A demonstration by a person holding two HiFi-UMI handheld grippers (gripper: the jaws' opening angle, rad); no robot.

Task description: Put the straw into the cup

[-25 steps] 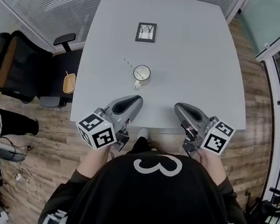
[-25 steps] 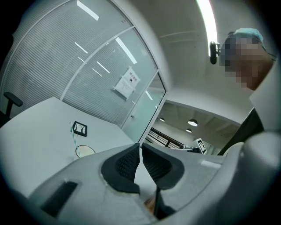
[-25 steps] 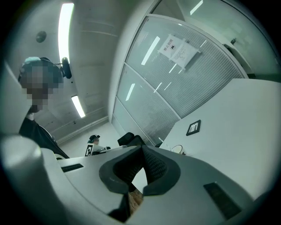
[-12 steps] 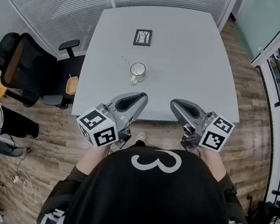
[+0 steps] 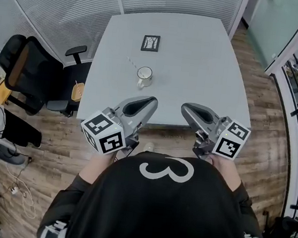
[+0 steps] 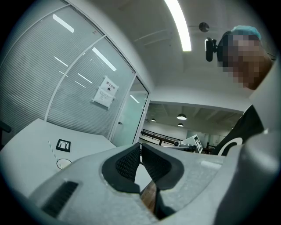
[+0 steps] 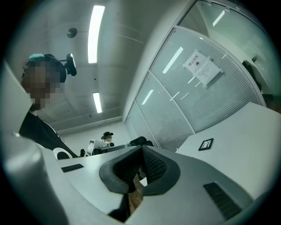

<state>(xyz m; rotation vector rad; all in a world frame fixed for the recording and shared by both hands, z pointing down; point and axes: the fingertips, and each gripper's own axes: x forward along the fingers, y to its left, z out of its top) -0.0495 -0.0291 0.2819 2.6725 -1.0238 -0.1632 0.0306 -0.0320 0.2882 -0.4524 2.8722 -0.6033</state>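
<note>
Holds the left tongs and the right tongs side by side over the near edge of the grey bench, each with its jaws pressed together on nothing, dark ribbed pads meeting at the tips. Finds the white cup upright on the bench ahead of the left tongs and well apart from them. Finds the striped straw lying flat just beyond the cup and a little to its left, outside the cup, touched by neither tongs. Sees a small black-framed card with a pale drawing farther out past the cup, with no lettering legible on it. Reads a large white "3" on the black shirt just behind both tongs. Notes black-and-white square markers, without words, on the cube at the back of each tongs. Makes out a paper notice on the glass wall beyond the left tongs, print too small to read. Places a black office chair off to the left of the left tongs, beside the bench.
</note>
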